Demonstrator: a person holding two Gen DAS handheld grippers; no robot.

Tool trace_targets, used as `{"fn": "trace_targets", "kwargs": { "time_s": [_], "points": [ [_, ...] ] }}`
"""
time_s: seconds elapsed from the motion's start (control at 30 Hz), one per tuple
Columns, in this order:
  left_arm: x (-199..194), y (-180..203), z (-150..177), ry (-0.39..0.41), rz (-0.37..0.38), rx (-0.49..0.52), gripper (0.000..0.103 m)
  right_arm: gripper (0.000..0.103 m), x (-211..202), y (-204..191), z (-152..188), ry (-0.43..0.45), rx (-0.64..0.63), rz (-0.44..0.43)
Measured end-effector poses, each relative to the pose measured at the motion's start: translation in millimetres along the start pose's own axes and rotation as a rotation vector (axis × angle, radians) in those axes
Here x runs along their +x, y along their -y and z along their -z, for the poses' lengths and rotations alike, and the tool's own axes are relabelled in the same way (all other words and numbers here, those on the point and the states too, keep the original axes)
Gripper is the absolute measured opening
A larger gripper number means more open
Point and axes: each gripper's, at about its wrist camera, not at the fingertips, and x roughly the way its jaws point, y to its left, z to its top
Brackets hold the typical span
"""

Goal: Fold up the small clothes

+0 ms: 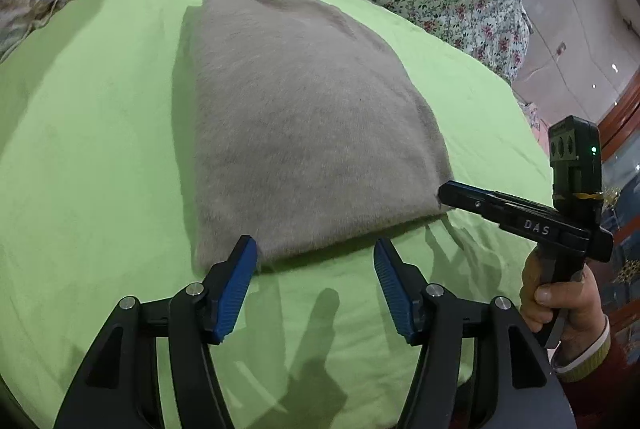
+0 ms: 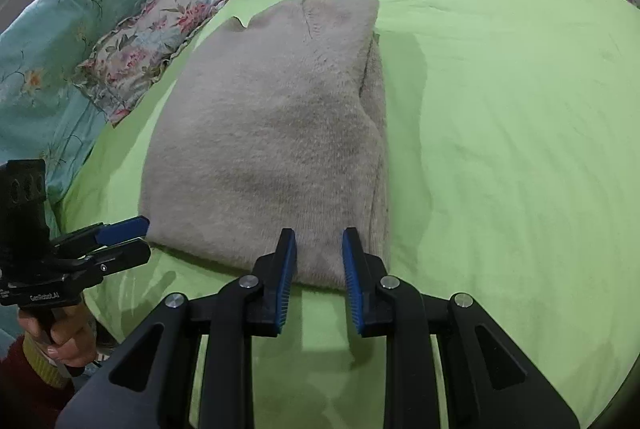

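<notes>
Beige sweater point(image 1: 304, 117) is lying folded on the green sheet point(image 1: 92, 133), both the left gripper point(image 1: 316, 253) and right gripper point(image 2: 319, 249) hovering spread at its near hem, likely needing a final half-fold.

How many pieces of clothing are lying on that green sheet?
1: a folded beige fuzzy knit garment in the middle of the green sheet, just ahead of both grippers. Others may lie outside view.

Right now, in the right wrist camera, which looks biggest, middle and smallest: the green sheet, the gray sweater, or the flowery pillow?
1. Green sheet, biggest.
2. Gray sweater, middle.
3. Flowery pillow, smallest, though it lies farther away and is partly hidden.
</notes>
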Motion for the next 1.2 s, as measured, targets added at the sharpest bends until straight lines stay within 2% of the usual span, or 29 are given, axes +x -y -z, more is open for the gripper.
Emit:
{"fn": "trace_targets", "kwargs": {
  "time_s": [0.37, 0.53, 0.63, 0.77, 0.97, 1.07, 1.2],
  "points": [
    [-39, -13, 41, 0.016, -0.092, -0.077, 0.065, 0.040, -39, -10, 35, 0.012, 0.016, -0.010],
    [-52, -7, 42, 0.037, -0.095, -0.076, 0.067, 0.041, -48, -11, 36, 0.025, 0.029, -0.035],
    [-58, -5, 36, 0.058, -0.120, -0.075, 0.071, 0.042, -53, -13, 28, 0.038, 0.007, -0.044],
    [-54, -7, 12, 0.069, -0.127, -0.077, 0.072, 0.049, -49, -10, 1, 0.057, -0.018, -0.072],
    [-32, -26, -47, 0.094, -0.142, -0.088, 0.072, 0.050, -7, 5, -76, 0.082, -0.013, -0.110],
    [-12, -47, -81, 0.091, -0.162, -0.135, 0.072, 0.050, 29, 11, -119, 0.053, -0.011, -0.155],
    [10, -69, -116, 0.051, -0.160, -0.209, 0.072, 0.050, 74, 22, -165, -0.004, 0.061, -0.227]
  ]
}}
